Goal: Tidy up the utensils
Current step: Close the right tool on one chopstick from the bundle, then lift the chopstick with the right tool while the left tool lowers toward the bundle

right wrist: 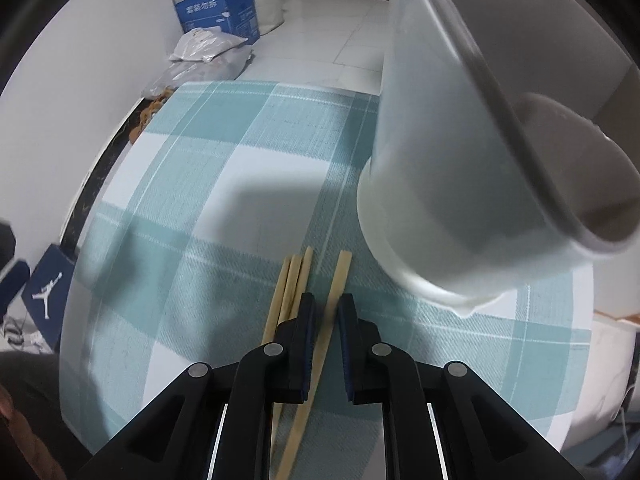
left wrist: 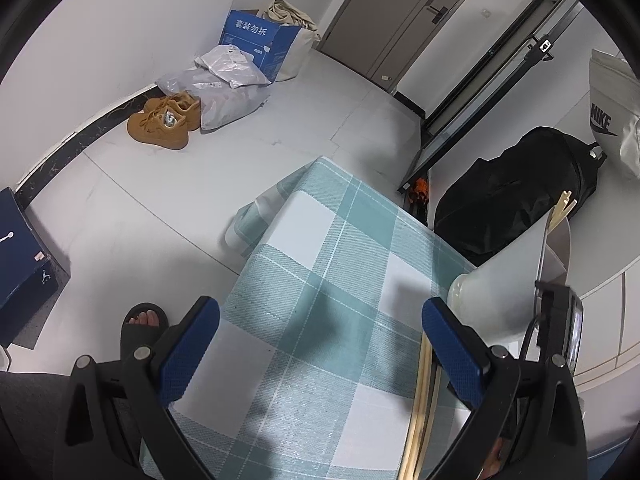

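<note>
Several wooden chopsticks [right wrist: 290, 292] lie on the teal checked tablecloth [right wrist: 224, 184]. My right gripper [right wrist: 326, 310] straddles one separate chopstick [right wrist: 334, 300], its jaws narrowed around it with a small gap left. A white utensil holder [right wrist: 432, 184] stands just right of it. In the left wrist view my left gripper [left wrist: 320, 336] is wide open and empty above the cloth [left wrist: 320, 264]; chopsticks [left wrist: 424, 400] lie by its right finger, and the holder [left wrist: 496, 292] with chopsticks in it [left wrist: 562, 208] stands at the right.
The table's far and left edges drop to a tiled floor [left wrist: 160, 200]. On the floor are tan shoes [left wrist: 164, 120], plastic bags, a blue box [left wrist: 260, 40] and a black bag [left wrist: 516, 192]. A sandalled foot [left wrist: 144, 324] is beside the table.
</note>
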A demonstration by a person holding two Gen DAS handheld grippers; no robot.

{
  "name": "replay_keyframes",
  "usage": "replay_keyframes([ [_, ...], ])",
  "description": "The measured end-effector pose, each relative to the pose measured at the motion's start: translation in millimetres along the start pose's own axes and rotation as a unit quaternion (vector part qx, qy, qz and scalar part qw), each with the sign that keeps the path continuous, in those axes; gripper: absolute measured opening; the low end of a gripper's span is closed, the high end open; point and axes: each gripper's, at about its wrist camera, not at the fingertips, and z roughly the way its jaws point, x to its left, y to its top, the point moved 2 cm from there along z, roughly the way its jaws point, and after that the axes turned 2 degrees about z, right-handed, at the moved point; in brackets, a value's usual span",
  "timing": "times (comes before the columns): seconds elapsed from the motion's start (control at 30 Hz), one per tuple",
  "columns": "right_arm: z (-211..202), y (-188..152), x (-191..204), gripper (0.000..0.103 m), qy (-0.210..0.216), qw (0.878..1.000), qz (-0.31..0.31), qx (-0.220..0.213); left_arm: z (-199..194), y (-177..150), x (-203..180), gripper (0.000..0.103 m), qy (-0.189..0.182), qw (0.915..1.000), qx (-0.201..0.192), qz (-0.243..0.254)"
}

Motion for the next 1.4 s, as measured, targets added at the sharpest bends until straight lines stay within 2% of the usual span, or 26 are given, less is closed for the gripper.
replay_keyframes([
  [0.07,1.2,1.6,4.0,0.013,-0.003,1.0,-0.002,-0.007,0.3,0.3,0.0,0.099,0.002,1.0,0.001,0.002],
  [0.13,-0.3,0.9,3.3,0.006,-0.001,1.0,-0.004,-0.012,1.4,-0.5,0.7,0.099,0.009,0.9999,0.003,0.006],
  [0.23,-5.9,-2.8,-1.6,0.005,0.029,0.999,0.009,-0.024,3.7,-3.3,-1.0,0.099,0.014,0.9996,0.011,0.02],
  [0.33,-23.4,-6.5,-13.2,0.005,0.07,0.996,0.034,-0.053,9.7,-12.5,-13.8,0.099,0.008,0.9978,0.035,0.056],
  [0.47,-50.9,-18.9,-37.8,0.005,0.123,0.985,0.077,-0.092,18.9,-31.1,-40.7,0.099,0.004,0.9892,0.074,0.126],
  [0.6,-66.0,-34.6,-73.6,0.005,0.184,0.966,0.145,-0.111,26.4,-53.3,-68.3,0.099,0.022,0.9751,0.095,0.199],
  [0.67,-68.2,-40.5,-93.2,0.005,0.21,0.955,0.176,-0.116,29.7,-60.5,-73.8,0.099,0.031,0.9701,0.107,0.216],
  [0.73,-67.6,-41.5,-106.9,0.005,0.226,0.947,0.197,-0.117,32.9,-65.6,-74.9,0.099,0.041,0.9673,0.115,0.222],
  [0.83,-69.4,-49.8,-126.4,0.005,0.25,0.935,0.214,-0.129,43.1,-70.1,-73.6,0.099,0.077,0.9594,0.134,0.236],
  [0.9,-76.7,-57.0,-142.0,0.005,0.258,0.931,0.218,-0.14,46.6,-70.1,-67.3,0.099,0.094,0.9586,0.142,0.228],
  [1.13,-77.1,-61.7,-176.9,0.005,0.282,0.908,0.262,-0.165,41.7,-67.9,-76.2,0.099,0.086,0.9616,0.136,0.222],
  [1.4,-81.6,-62.7,-193.1,0.005,0.283,0.899,0.281,-0.181,58.4,-76.9,-88.9,0.099,0.119,0.9466,0.163,0.251],
])
